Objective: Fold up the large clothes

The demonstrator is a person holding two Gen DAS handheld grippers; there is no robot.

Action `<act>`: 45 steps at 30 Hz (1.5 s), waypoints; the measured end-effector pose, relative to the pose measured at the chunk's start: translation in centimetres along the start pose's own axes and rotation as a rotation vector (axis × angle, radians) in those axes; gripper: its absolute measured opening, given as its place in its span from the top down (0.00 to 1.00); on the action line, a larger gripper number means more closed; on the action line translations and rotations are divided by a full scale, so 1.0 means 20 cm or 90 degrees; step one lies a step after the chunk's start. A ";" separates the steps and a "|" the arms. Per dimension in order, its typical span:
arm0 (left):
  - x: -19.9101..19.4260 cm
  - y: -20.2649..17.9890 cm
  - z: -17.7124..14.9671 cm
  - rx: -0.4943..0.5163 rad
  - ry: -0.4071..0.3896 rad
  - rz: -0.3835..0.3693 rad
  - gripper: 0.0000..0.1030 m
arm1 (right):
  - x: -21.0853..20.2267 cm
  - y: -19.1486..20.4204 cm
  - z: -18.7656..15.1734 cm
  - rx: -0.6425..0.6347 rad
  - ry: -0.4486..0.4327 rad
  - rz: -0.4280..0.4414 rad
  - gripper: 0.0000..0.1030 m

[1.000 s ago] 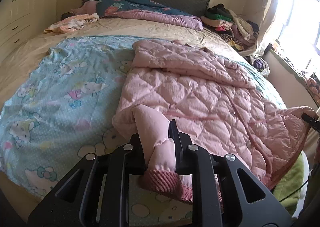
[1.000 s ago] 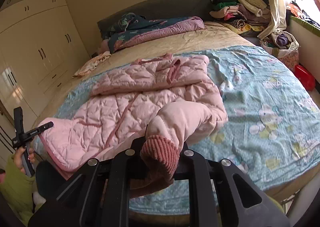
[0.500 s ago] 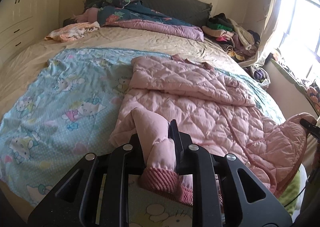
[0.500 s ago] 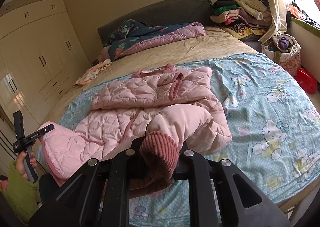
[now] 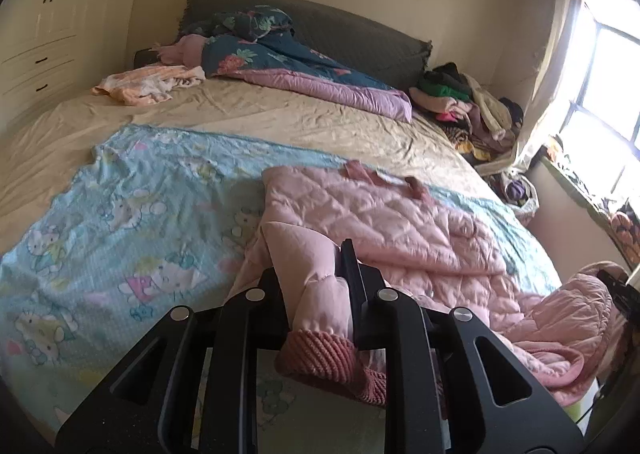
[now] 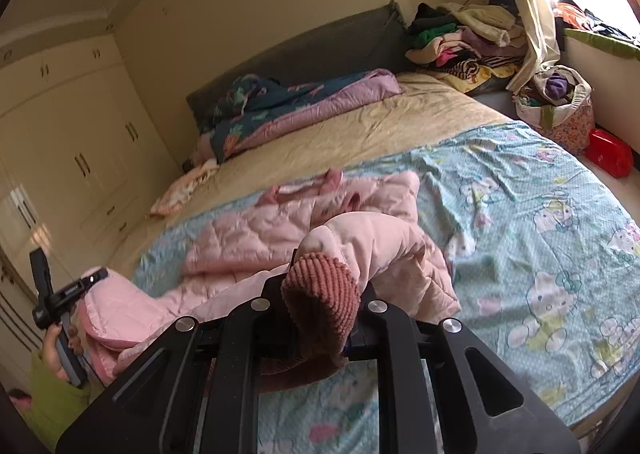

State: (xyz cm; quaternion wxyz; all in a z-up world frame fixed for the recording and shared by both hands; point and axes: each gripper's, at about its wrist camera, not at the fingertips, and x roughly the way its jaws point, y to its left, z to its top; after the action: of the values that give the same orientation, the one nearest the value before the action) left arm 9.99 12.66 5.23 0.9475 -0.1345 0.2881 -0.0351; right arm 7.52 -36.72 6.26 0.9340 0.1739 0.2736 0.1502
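Two black handheld grippers, the left gripper (image 5: 320, 286) and the right gripper (image 6: 324, 294), each have jaws pinching a ribbed rose sleeve cuff of the quilted pink padded jacket (image 5: 384, 222), which lies on the cartoon-print blue bedsheet (image 5: 120, 222), presumably so both sleeves fold inward together.

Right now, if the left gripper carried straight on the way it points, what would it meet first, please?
Probably the pink quilted jacket itself: the left gripper, shut on its sleeve cuff, points slightly downward at the jacket's body spread on the bed; depth is hard to judge.
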 end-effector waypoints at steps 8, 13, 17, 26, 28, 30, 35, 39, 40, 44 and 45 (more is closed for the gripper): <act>0.03 -0.02 0.19 -0.017 -0.036 0.013 0.86 | 0.04 -0.01 0.16 0.034 -0.048 -0.007 0.86; 0.10 -0.05 0.28 -0.012 -0.043 0.027 0.86 | 0.11 -0.02 0.24 0.048 -0.063 -0.024 0.86; 0.17 -0.07 0.35 -0.012 -0.043 0.039 0.86 | 0.17 -0.03 0.29 0.056 -0.069 -0.039 0.86; 0.34 -0.09 0.45 0.001 -0.038 0.075 0.85 | 0.34 -0.08 0.40 0.078 -0.067 -0.064 0.86; 0.38 -0.09 0.46 0.002 -0.035 0.081 0.85 | 0.37 -0.10 0.42 0.086 -0.064 -0.065 0.86; 0.42 -0.09 0.47 0.006 -0.031 0.090 0.85 | 0.41 -0.11 0.44 0.095 -0.058 -0.065 0.86; 0.51 -0.11 0.48 0.028 -0.019 0.108 0.85 | 0.49 -0.17 0.47 0.121 -0.043 -0.065 0.86; 0.56 -0.11 0.49 0.030 -0.010 0.112 0.85 | 0.54 -0.22 0.47 0.167 -0.033 -0.048 0.84; 0.57 -0.11 0.49 0.031 -0.008 0.114 0.85 | 0.56 -0.23 0.48 0.173 -0.031 -0.047 0.84; 0.62 -0.11 0.48 0.036 -0.001 0.122 0.85 | 0.59 -0.23 0.49 0.182 -0.026 -0.044 0.82; 0.63 -0.11 0.48 0.036 0.000 0.124 0.85 | 0.60 -0.23 0.49 0.185 -0.024 -0.041 0.80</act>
State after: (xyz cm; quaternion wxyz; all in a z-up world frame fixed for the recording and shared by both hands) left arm 25.79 11.02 6.84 0.9498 -0.0789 0.2988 0.0487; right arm 23.63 -38.63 6.61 0.9083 0.3013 0.2800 0.0758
